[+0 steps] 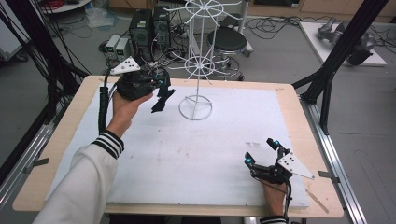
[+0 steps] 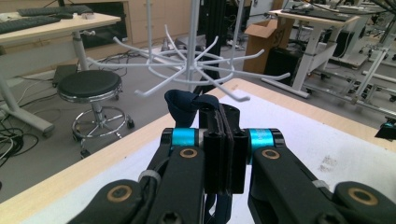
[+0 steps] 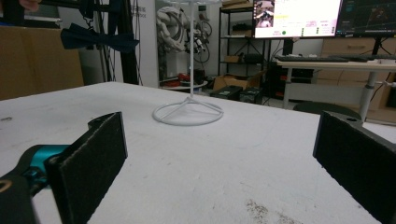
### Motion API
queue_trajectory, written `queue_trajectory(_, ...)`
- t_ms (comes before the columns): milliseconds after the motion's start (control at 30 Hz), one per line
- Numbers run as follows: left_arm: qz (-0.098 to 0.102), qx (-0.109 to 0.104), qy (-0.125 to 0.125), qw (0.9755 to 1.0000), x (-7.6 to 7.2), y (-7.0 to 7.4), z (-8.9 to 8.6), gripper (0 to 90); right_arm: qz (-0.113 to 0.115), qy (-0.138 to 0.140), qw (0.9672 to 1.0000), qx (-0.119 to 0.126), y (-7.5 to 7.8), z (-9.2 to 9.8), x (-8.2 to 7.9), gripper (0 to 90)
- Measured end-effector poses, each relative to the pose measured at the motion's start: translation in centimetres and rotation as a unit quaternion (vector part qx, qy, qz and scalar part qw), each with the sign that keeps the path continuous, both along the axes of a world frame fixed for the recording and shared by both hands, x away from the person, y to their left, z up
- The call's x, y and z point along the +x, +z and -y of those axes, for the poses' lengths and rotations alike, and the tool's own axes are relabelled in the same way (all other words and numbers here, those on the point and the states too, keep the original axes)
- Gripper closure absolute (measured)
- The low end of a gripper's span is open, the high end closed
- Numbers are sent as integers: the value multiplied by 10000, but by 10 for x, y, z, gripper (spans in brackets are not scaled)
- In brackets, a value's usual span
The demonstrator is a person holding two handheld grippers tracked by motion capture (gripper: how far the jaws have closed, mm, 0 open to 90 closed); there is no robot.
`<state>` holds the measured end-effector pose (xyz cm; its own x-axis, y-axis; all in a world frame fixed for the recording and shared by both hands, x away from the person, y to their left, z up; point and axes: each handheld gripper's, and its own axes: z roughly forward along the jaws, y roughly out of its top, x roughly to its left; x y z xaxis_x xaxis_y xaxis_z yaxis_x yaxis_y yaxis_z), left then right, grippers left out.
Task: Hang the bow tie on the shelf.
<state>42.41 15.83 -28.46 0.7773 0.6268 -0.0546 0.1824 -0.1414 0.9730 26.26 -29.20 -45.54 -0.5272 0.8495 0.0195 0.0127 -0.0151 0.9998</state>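
Left gripper (image 1: 159, 91) clamps a dark blue cloth bow (image 1: 162, 99) — airborne, just left of the white wire hanging rack (image 1: 198, 65). Right gripper (image 1: 264, 154) gapes empty, near right. Risk: bow slips off the thin prong (image 2: 233, 96), or 1 bump tips the rack.

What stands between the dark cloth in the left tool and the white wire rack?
Nothing visible does. The left tool is shut on the dark cloth, and open air separates it from the rack's lower hooks.
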Motion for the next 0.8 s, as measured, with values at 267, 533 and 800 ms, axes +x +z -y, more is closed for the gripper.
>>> queue_trajectory(267, -29, 15, -38, 10000, 3, 3, 15, 881, 5, 2, 10000, -4, 0, 0, 0, 19)
queue_trajectory(533, 12, 56, -7, 10000, 5, 8, 27, 881, 1, -6, 10000, 6, 0, 0, 0, 19)
queue_trajectory(800, 22, 43, -11, 10000, 6, 12, 37, 881, -11, -1, 10000, 25, 0, 0, 0, 19)
